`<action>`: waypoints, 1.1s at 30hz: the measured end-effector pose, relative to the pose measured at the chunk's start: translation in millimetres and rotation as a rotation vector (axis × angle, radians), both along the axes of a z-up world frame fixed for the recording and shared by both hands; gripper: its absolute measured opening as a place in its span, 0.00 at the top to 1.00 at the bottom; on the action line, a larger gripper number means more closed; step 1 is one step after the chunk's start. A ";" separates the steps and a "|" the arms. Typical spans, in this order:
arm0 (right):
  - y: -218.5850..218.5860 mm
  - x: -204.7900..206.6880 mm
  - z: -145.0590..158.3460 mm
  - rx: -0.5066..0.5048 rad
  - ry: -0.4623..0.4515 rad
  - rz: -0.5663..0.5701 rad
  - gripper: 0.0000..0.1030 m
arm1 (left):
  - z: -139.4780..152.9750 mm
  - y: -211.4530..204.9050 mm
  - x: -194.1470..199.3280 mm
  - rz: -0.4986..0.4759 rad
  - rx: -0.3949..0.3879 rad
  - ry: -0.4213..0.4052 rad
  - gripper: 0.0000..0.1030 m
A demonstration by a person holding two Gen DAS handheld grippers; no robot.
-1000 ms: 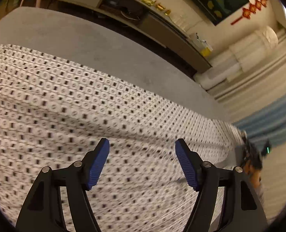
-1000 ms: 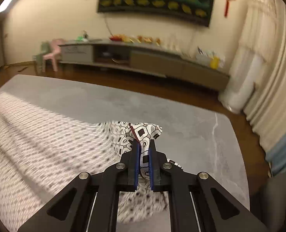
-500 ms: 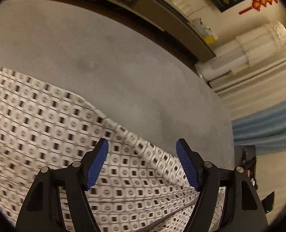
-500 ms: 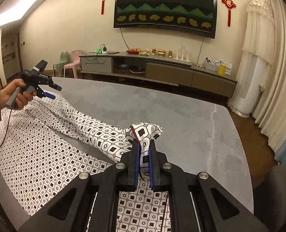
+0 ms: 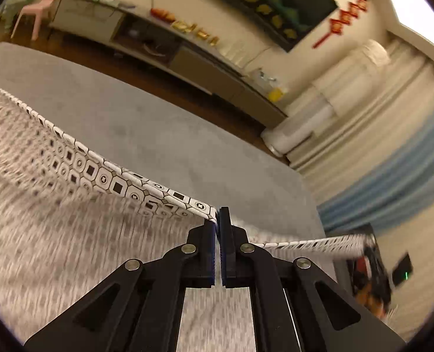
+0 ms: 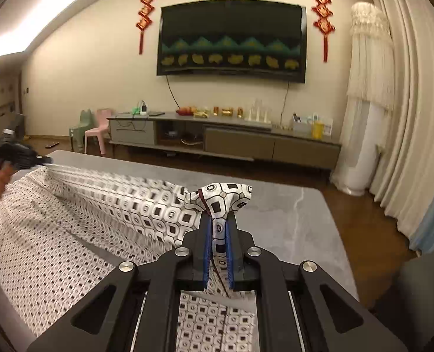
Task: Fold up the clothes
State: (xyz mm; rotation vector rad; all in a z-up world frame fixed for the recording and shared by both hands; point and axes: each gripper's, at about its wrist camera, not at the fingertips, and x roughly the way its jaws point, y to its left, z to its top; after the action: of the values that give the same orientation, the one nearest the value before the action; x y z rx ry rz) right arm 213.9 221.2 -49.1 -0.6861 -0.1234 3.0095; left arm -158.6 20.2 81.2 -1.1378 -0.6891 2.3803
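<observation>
Grey stone-look tabletop [image 6: 287, 205] carries the white garment with a black square print [image 6: 55, 234], spread across its left part. Only the right wrist view shows the right gripper [image 6: 217, 228] pinching a bunched corner and the left gripper [image 6: 45, 160] lifting the far edge. Half a second ago the left gripper [image 5: 217, 220] gaped wide; now it clamps the hem, fabric blurred.

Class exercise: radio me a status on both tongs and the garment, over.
Left tongs shut on patterned garment edge. Right tongs shut on bunched corner. Garment partly lifted off grey table. No obstruction seen.
</observation>
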 end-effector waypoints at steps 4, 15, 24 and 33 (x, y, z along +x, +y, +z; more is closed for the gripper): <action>-8.6 37.3 -45.6 0.112 -0.206 0.047 0.87 | -54.8 24.0 99.5 -0.107 -0.177 -0.098 0.98; 48.9 57.5 -93.6 -0.423 -0.566 -0.184 0.37 | -99.8 50.6 126.0 -0.115 -0.176 -0.134 0.99; 50.2 35.2 -122.9 -0.595 -0.676 -0.247 0.38 | -94.5 41.9 121.4 -0.100 -0.172 -0.105 0.99; 43.2 25.0 -115.5 -0.700 -0.665 -0.250 0.46 | -95.4 34.4 119.0 -0.104 -0.170 -0.102 0.99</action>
State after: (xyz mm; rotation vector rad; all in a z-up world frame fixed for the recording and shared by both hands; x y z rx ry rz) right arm 238.9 264.4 -164.6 -1.5788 0.9430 2.4161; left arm -39.6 54.6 -14.3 -1.3391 -0.4536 2.3420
